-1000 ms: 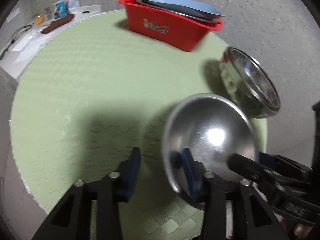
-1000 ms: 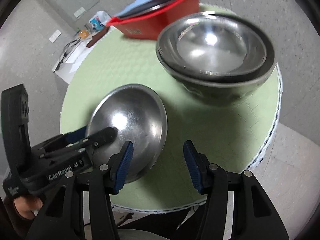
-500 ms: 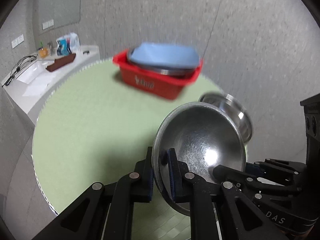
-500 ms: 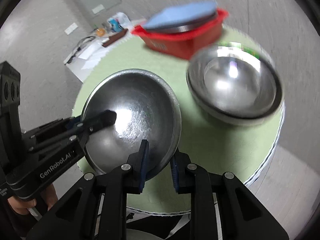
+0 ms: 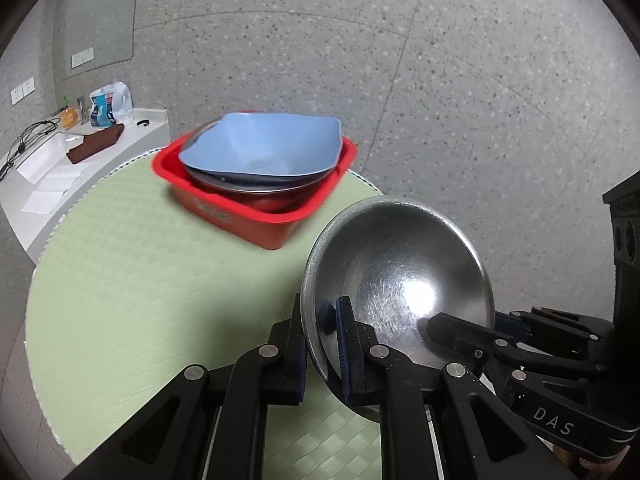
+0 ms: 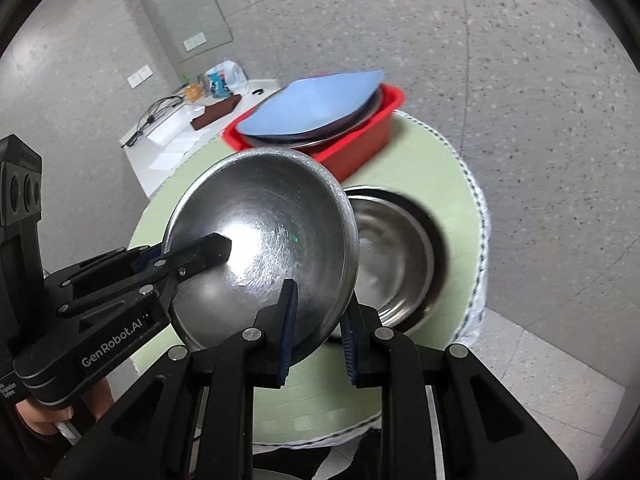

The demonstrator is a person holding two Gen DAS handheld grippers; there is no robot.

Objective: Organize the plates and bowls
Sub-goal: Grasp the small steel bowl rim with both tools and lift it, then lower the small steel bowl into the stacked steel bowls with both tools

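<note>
A shallow steel bowl (image 5: 404,280) is lifted above the round green table (image 5: 120,300), held by both grippers. My left gripper (image 5: 320,344) is shut on its left rim. My right gripper (image 6: 316,320) is shut on its near right rim; the bowl also shows in the right wrist view (image 6: 260,240). Stacked steel bowls (image 6: 400,252) stand on the table just right of and below the held bowl. A red bin (image 5: 256,196) at the table's far side holds steel plates under a blue plate (image 5: 264,148).
A white counter (image 5: 60,160) with cables, papers and bottles stands beyond the table at left. The table edge (image 6: 476,240) is close to the stacked bowls. Grey speckled floor surrounds the table.
Both grippers closed on the steel bowl's rim and lifted it off the table. The views rose and tilted up, and the bowl moved toward the stacked bowls.
</note>
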